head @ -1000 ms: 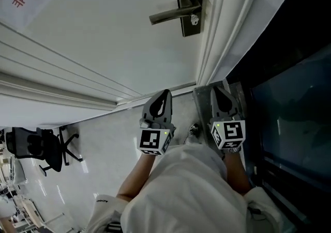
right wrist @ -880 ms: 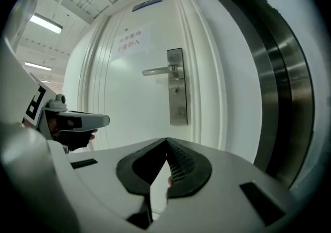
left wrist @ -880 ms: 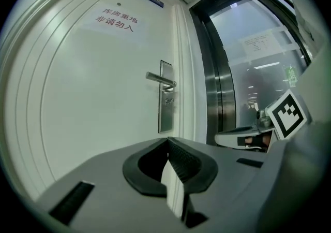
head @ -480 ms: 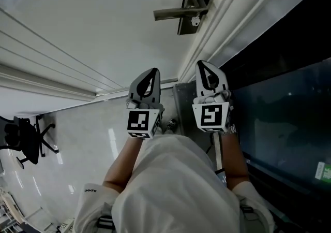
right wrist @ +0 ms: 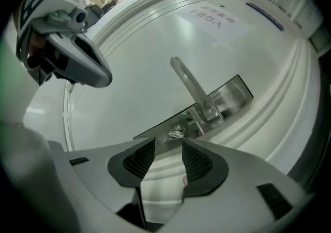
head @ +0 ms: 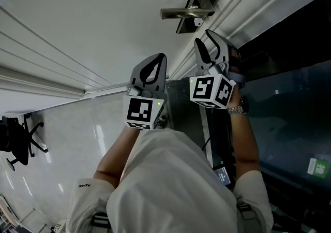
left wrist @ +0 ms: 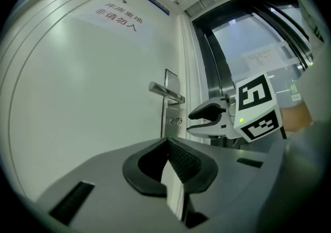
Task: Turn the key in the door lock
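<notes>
A: Holding anything right now?

B: Nothing. Fingers of my right gripper [right wrist: 163, 150] have just spread apart, empty, pointing at the key [right wrist: 177, 132] in the door lock [right wrist: 230, 97], beside the handle [right wrist: 189, 84], not touching it. My left gripper [left wrist: 168, 146], to its left, has fingers pressed together, empty.

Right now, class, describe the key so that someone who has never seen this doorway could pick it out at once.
Start at the big white door and find the metal plate near its edge. A long lever handle sticks out of that plate; the key sits just below it, a small shiny rounded stub, much shorter than the handle.
</notes>
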